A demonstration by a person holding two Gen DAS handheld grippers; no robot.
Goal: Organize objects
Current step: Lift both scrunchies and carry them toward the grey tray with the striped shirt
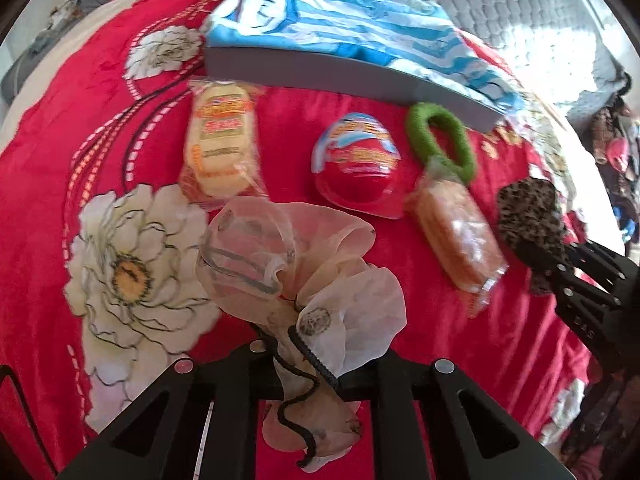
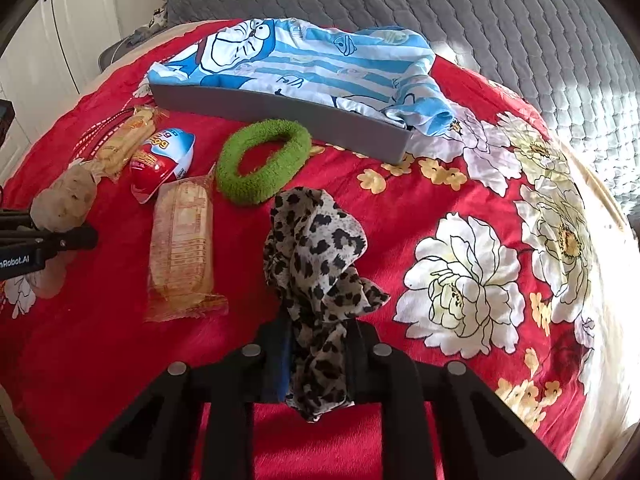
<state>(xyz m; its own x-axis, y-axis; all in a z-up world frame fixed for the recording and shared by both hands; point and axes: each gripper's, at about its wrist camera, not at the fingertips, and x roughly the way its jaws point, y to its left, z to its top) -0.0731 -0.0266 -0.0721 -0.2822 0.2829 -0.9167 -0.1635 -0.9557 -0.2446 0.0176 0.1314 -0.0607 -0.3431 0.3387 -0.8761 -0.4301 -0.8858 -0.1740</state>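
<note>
- Left wrist view: the left gripper (image 1: 310,364) is pinched on a cream sheer scrunchie (image 1: 296,256), bunched just ahead of its tips, likely gripped for moving to the grey tray (image 1: 340,74).
- Ahead lie a yellow snack pack (image 1: 220,140), a red egg-shaped pack (image 1: 356,164), and a green loop (image 1: 438,140); the tray edge is beyond them.
- Right wrist view: the right gripper (image 2: 318,354) is clamped on a leopard-print scrunchie (image 2: 316,248).
- Open red blanket (image 2: 460,184) lies to its right; a wafer pack (image 2: 182,248) is near left.
</note>
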